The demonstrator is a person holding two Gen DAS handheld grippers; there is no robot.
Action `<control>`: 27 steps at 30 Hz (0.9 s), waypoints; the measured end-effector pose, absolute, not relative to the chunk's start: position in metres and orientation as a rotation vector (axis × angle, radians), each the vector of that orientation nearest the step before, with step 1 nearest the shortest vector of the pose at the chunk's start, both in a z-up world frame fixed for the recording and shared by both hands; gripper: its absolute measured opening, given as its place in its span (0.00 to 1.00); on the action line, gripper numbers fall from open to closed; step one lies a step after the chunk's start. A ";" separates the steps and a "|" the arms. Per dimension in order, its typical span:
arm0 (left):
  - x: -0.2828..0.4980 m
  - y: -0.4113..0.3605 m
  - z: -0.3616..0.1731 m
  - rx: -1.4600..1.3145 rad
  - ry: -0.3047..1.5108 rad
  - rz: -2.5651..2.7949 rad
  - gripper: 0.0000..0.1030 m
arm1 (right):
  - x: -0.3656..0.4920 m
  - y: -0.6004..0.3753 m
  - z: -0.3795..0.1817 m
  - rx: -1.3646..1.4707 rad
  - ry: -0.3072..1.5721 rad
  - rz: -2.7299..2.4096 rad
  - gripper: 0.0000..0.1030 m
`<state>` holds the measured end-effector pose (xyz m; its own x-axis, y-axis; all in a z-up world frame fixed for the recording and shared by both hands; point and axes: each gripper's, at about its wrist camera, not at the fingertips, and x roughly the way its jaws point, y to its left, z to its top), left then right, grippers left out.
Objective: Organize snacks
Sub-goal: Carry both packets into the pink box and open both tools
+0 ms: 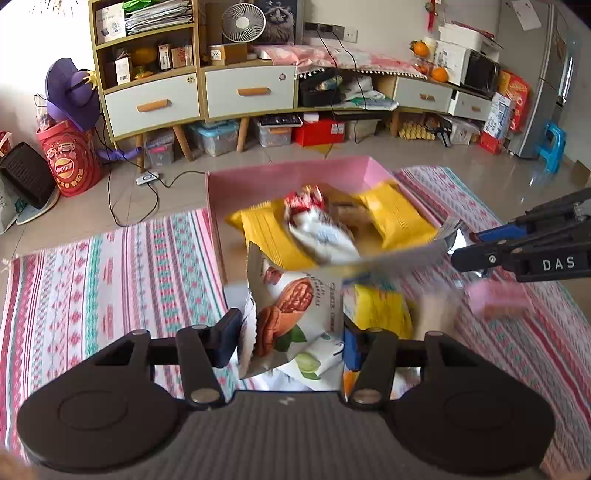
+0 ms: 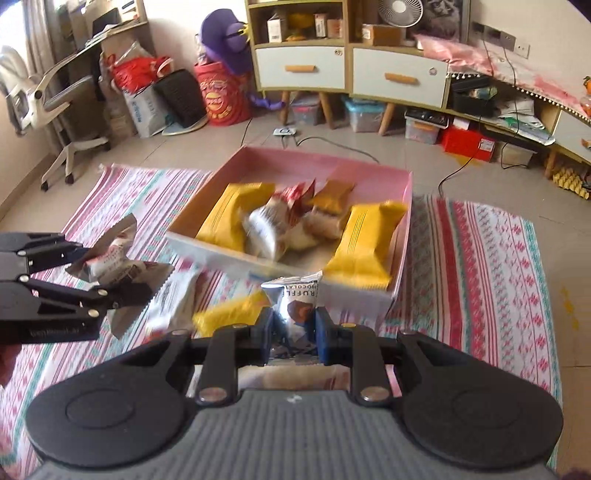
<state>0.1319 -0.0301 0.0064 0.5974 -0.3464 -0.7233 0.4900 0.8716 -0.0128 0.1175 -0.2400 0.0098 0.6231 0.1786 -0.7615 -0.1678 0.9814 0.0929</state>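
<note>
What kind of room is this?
Probably a living room in someone's home: a long drawer cabinet with a desk fan on top, a fridge, and a patterned cloth on the tiled floor.

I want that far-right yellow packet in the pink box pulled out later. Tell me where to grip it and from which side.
Grip the yellow packet across its narrow width near the middle, coming from above. It lies flat and lengthwise along the pink box wall, so a sideways approach from that wall looks blocked. Its ribbed body seems puffy enough to pinch. Both grippers already hold snacks, so one must release first.
</note>
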 end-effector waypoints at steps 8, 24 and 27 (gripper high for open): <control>0.178 -0.053 0.013 0.172 0.756 -0.457 0.59 | 0.156 -0.245 0.001 0.062 0.856 0.183 0.20; 0.248 -0.087 0.002 0.115 0.769 -0.377 0.59 | 0.177 -0.244 -0.023 0.088 0.900 0.196 0.25; 0.256 -0.088 -0.001 0.093 0.774 -0.356 0.59 | 0.177 -0.246 -0.023 0.087 0.897 0.196 0.30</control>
